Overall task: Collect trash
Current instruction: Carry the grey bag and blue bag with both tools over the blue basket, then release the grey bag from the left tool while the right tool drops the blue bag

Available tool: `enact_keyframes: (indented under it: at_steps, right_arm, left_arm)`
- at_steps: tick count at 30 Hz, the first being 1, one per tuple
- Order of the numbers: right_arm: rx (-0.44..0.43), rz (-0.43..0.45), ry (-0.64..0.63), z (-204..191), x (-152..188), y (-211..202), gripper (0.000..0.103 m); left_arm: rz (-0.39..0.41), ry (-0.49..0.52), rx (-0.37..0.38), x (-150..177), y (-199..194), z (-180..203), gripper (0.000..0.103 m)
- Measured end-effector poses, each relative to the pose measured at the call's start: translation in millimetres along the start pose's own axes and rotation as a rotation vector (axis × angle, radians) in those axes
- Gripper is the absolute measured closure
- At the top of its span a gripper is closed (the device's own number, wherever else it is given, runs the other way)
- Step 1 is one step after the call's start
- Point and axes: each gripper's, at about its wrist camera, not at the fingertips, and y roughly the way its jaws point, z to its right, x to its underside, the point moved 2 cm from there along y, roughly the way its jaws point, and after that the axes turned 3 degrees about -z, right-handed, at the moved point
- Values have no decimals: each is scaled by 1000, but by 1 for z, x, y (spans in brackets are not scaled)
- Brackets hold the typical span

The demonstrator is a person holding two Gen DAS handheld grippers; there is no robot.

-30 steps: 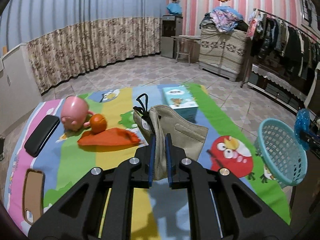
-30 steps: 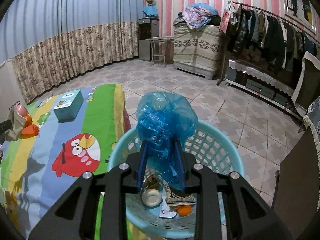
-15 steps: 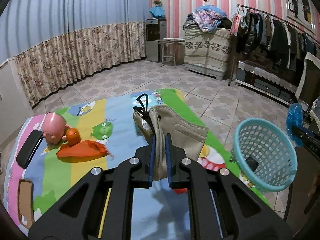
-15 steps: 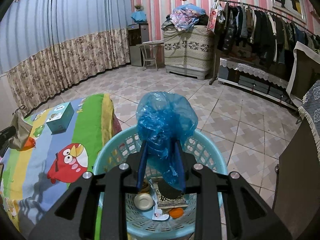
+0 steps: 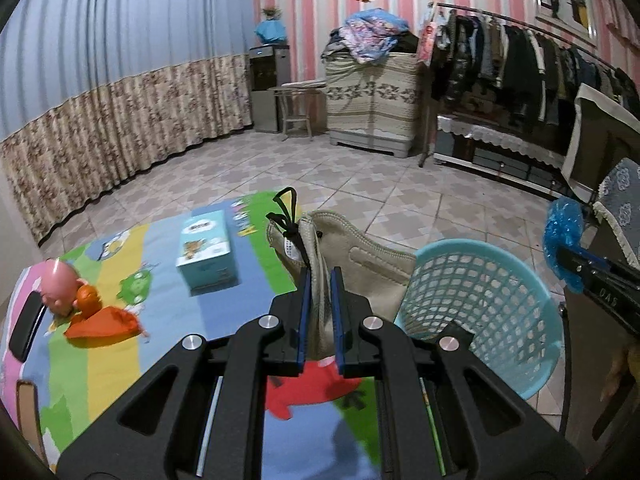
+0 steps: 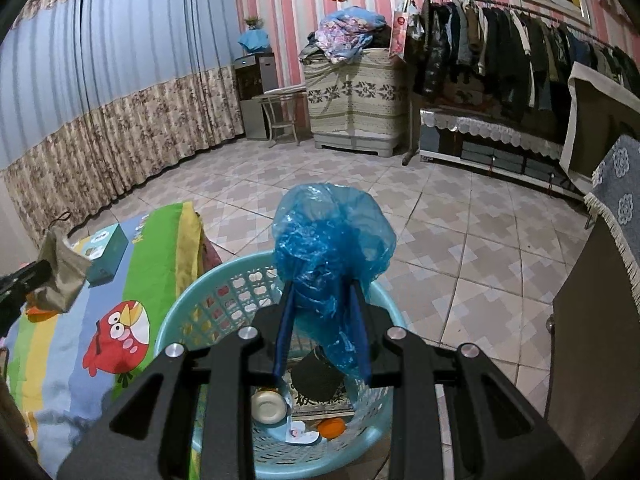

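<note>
The left gripper [image 5: 319,300] is squeezed tight on a tan mask [image 5: 360,264] and holds it up in the air, just left of the basket [image 5: 520,344]. The right gripper [image 6: 322,328] is pinched on a crumpled blue plastic bag [image 6: 332,240], right over the basket's open top. The light blue basket sits on the tiled floor, touching the right edge of the bright cartoon mat [image 5: 120,360]. Inside it lie a small round tub [image 6: 269,404], something orange [image 6: 331,427] and a dark lid [image 6: 316,376].

Far on the mat sits a tissue box [image 5: 206,256]; its writing is too small to read. At the left edge are a pink pig toy [image 5: 60,286], an orange fruit [image 5: 88,298], an orange cloth [image 5: 102,324] and a black phone [image 5: 28,330]. The floor beyond is wide and open as far as the curtains [image 5: 120,128] and the clothes rack [image 5: 540,64].
</note>
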Motion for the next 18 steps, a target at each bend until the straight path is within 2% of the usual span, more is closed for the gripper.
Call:
enact_keyframes:
  at_steps: [5,15,16,18]
  right_arm:
    - [-1,-3,3,2,-3,4,76]
    - [-3,-49,2,3,0,25,76]
    - [-3,-53,0,3,0,26,76]
    - [0,-62,-3,3,0,29,76]
  left_arm:
    - [-9,-8,55,-5,21,24,94]
    - [-20,54,129,-9,60,75,94]
    - [-22,57,133,-9,65,78,93]
    - [-36,55,143,-9,73,82,84]
